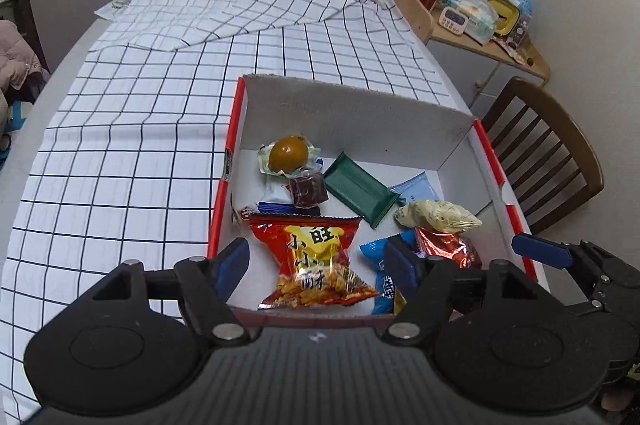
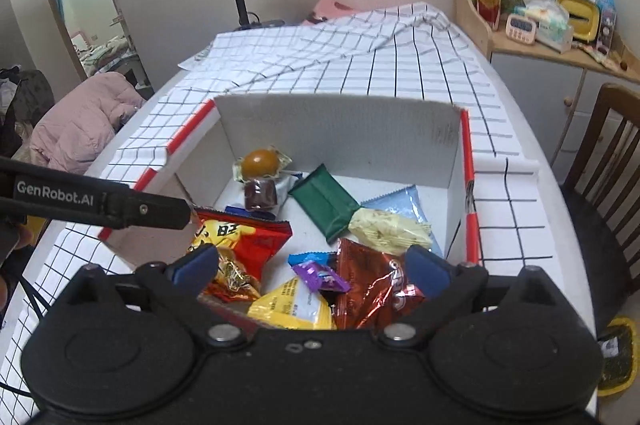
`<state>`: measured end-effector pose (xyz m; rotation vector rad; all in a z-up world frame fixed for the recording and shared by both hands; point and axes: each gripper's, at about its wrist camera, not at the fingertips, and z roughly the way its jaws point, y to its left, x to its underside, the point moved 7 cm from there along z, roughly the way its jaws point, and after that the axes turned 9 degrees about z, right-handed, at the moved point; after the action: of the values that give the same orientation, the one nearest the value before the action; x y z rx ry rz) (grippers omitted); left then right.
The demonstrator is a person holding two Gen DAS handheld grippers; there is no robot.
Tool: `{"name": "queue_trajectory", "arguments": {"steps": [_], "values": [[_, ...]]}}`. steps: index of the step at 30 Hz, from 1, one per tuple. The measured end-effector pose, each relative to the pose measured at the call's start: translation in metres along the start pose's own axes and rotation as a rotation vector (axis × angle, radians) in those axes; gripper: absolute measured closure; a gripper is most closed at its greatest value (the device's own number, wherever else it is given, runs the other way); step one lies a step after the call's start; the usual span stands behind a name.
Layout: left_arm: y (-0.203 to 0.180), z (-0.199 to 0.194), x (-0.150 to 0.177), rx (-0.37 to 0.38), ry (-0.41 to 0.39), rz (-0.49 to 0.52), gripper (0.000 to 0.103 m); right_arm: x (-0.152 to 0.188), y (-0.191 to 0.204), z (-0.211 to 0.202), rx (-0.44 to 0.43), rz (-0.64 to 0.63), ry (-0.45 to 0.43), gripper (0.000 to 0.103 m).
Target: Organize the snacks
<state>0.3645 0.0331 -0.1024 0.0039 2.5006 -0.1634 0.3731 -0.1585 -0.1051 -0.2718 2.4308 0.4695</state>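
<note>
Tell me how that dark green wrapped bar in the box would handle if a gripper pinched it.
The dark green bar looks flat and boxy with sharp edges, so probably fairly stiff. Its wrapper looks smooth, so it may slip. It leans on the pale wrapped snack, so pinching could shift both.

Blue packet (image 1: 384, 277) — half behind tongs

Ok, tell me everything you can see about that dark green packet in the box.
The dark green packet is a flat, oblong, sealed wrapper with a matte look, crimped ends and a raised middle. No print is readable on it. It lies at an angle on the white floor of the cardboard box, near the middle. One end sits by the small brown wrapped sweet; the other rests against the pale cream packet and overlaps the light blue sachet. Neither gripper touches it.
</note>
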Motion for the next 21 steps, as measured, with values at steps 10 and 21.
{"name": "queue_trajectory", "arguments": {"steps": [10,21], "values": [[0.0,-0.068,0.011,-0.039,-0.148,0.017,0.016,-0.002,0.014,-0.058,-0.05,0.017,-0.097,0.001],[-0.004,-0.123,0.034,-0.047,-0.231,0.05,0.002,0.008,0.032,-0.114,-0.111,0.04,-0.192,0.001]]}}
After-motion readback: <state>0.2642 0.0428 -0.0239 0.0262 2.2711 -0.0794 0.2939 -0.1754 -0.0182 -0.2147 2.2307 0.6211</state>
